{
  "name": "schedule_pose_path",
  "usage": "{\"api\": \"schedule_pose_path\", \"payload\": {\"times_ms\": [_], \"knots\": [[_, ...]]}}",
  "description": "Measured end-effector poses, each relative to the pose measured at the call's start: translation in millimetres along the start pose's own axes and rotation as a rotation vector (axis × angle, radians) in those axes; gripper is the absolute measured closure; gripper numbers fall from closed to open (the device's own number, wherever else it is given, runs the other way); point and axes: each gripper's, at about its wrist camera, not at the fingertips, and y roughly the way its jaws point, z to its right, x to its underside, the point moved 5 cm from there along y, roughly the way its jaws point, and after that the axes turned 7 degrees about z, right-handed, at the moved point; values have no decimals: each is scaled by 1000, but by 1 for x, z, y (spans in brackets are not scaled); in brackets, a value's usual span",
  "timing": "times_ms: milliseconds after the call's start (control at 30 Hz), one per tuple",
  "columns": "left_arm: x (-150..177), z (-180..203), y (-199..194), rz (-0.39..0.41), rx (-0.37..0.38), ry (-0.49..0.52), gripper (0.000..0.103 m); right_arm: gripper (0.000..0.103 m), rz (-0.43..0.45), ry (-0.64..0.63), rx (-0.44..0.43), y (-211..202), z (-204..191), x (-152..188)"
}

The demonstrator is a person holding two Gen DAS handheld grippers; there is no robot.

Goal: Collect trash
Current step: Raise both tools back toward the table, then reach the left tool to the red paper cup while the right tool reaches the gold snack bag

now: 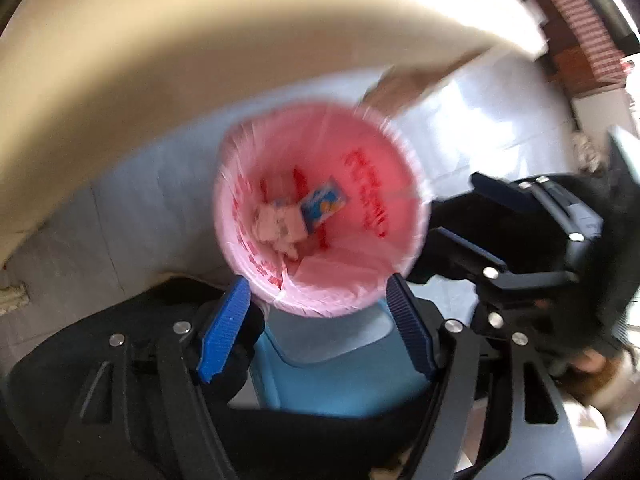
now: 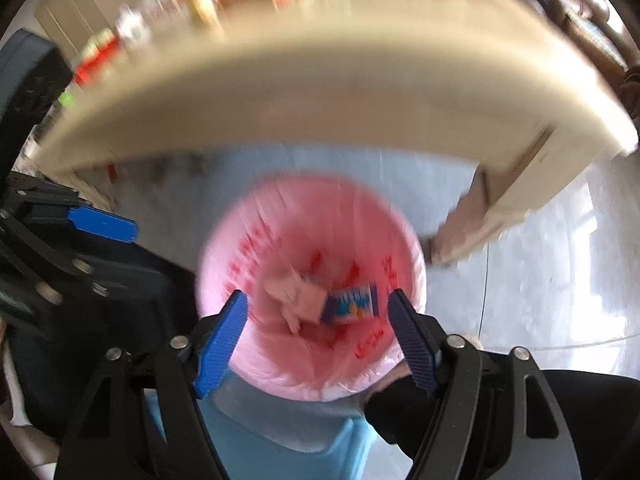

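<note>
A bin lined with a pink plastic bag (image 1: 384, 168) stands on the floor below both grippers; it also shows in the right wrist view (image 2: 248, 248). Inside lie a small blue carton (image 1: 323, 205) (image 2: 352, 304) and crumpled white paper (image 1: 276, 222) (image 2: 294, 294). My left gripper (image 1: 318, 294) is open and empty, above the bin's near rim. My right gripper (image 2: 318, 306) is open and empty, over the bin's mouth. The right gripper also shows in the left wrist view (image 1: 460, 212), beside the bin's right rim. One left fingertip (image 2: 102, 224) shows at the left in the right wrist view.
A beige table edge (image 1: 160, 64) (image 2: 320, 112) curves over the far side of the bin, with a wooden leg (image 2: 480, 216) at the right. A light blue stool (image 1: 340, 376) (image 2: 288, 440) sits under the grippers. The floor (image 2: 540, 260) is pale grey tile.
</note>
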Motion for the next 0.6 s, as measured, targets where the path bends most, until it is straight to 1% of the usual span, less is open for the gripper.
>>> {"api": "schedule_pose_path", "payload": {"times_ms": [33, 67, 100, 133, 167, 200, 233, 300, 333, 400, 467, 533, 600], "knots": [[-4, -4, -26, 49, 2, -7, 27, 20, 55, -1, -8, -19, -6, -11], [-12, -11, -54, 104, -17, -20, 20, 18, 102, -4, -15, -33, -11, -21], [-21, -19, -78, 155, -55, -29, 19, 18, 152, -8, -23, -46, -17, -32], [-30, -28, -99, 200, -101, -31, 19, 15, 212, -20, -37, -62, -26, -46], [-43, -39, -126, 255, -167, -25, 19, 10, 259, -35, -45, -74, -35, -58], [-53, -47, -145, 291, -210, -29, 19, 8, 322, -57, -52, -87, -47, -73], [-68, -58, -168, 328, -238, -44, 18, 8, 364, -74, -53, -94, -55, -83], [-90, -72, -192, 361, -213, -63, 16, 8, 435, -101, -41, -104, -71, -101], [-107, -81, -205, 379, -207, -89, 16, 8, 468, -110, -47, -106, -81, -112], [-130, -90, -215, 395, -227, -95, 16, 8, 506, -111, -58, -105, -93, -127], [-146, -89, -216, 397, -229, -75, 16, 8, 537, -114, -52, -96, -105, -142], [-164, -90, -205, 383, -223, -67, 16, 8, 554, -113, -47, -86, -110, -154], [-172, -97, -189, 358, -210, -72, 16, 8, 550, -106, -55, -70, -116, -161]]}}
